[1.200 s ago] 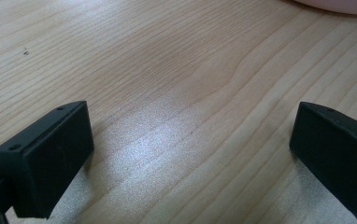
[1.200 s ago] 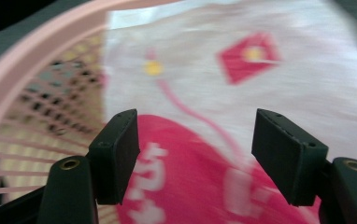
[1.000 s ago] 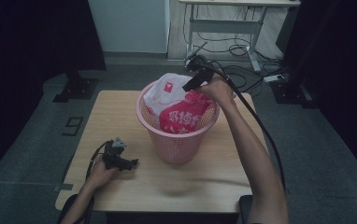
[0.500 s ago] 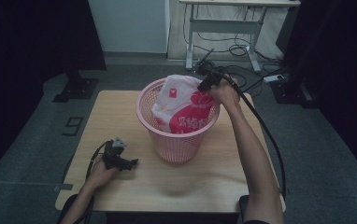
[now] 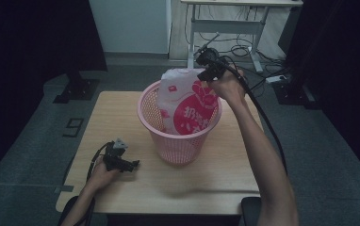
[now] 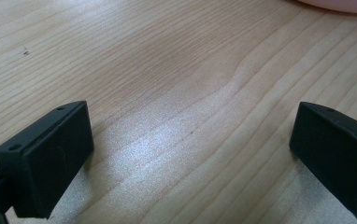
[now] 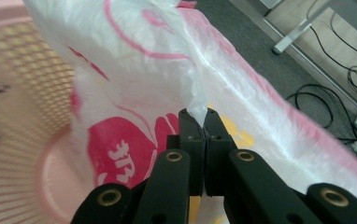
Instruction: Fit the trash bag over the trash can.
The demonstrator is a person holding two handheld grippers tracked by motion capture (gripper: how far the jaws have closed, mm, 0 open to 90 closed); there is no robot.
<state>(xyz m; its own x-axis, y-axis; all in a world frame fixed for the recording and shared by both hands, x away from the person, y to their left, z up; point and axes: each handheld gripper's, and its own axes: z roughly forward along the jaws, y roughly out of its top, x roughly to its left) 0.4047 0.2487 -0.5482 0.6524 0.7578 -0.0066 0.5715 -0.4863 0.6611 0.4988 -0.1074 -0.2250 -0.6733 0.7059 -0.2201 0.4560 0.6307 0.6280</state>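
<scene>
A pink mesh basket point(image 5: 180, 141) stands in the middle of the wooden table point(image 5: 121, 117). A white plastic bag with red print point(image 5: 185, 106) rises out of it. My right gripper point(image 5: 205, 71) is above the basket's far rim; its jaws have just been closing and now pinch the bag's edge. In the right gripper view the bag point(image 7: 134, 70) is clamped between the closed black jaws of my right gripper point(image 7: 203, 114), with the basket point(image 7: 22, 121) at the left. My left gripper point(image 5: 130, 164) rests on the table at the near left; in its own view my left gripper point(image 6: 190, 135) stands open over bare wood.
The table's near edge point(image 5: 168, 207) runs close to the person's arms. A desk frame with cables point(image 5: 234, 42) stands on the floor behind. A dark stand base point(image 5: 77, 87) sits at the back left. The basket's bottom edge point(image 6: 340, 4) shows in the left gripper view.
The right gripper has shut on the bag's edge and lifted it up and toward the far right, drawing the bag taller out of the basket. The left gripper has stayed put.
</scene>
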